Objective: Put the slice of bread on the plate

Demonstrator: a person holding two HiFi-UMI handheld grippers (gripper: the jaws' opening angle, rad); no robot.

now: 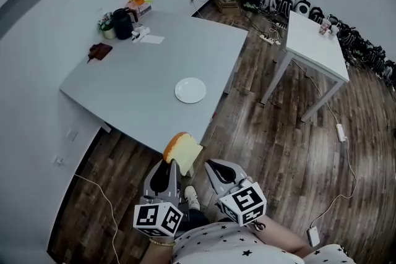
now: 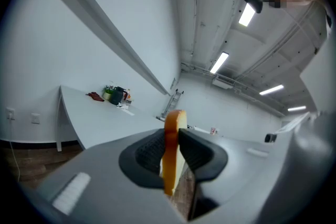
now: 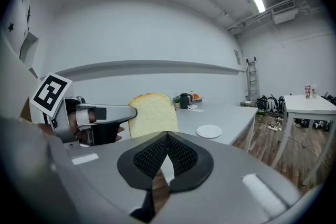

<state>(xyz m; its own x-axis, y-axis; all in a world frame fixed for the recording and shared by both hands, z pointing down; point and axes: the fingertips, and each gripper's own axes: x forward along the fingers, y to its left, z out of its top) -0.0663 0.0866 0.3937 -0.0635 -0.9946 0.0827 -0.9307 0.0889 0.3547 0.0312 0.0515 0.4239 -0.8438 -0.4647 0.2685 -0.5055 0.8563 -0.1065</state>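
A slice of bread (image 1: 183,151) with a golden crust stands upright in my left gripper (image 1: 172,165), which is shut on it, just short of the near edge of the grey table (image 1: 136,86). In the left gripper view the bread (image 2: 173,134) is pinched edge-on between the black pads. A white round plate (image 1: 190,90) lies empty on the table ahead, toward its near right side. My right gripper (image 1: 213,167) hovers beside the left one, shut and holding nothing. The right gripper view shows the bread (image 3: 152,113), the left gripper (image 3: 126,112) and the plate (image 3: 209,131).
A dark jug (image 1: 122,23), a small plant, papers and a dark red thing (image 1: 99,51) sit at the table's far left. A smaller white table (image 1: 315,40) stands to the right. Bags line the far wall, and cables and a power strip (image 1: 268,39) lie on the wooden floor.
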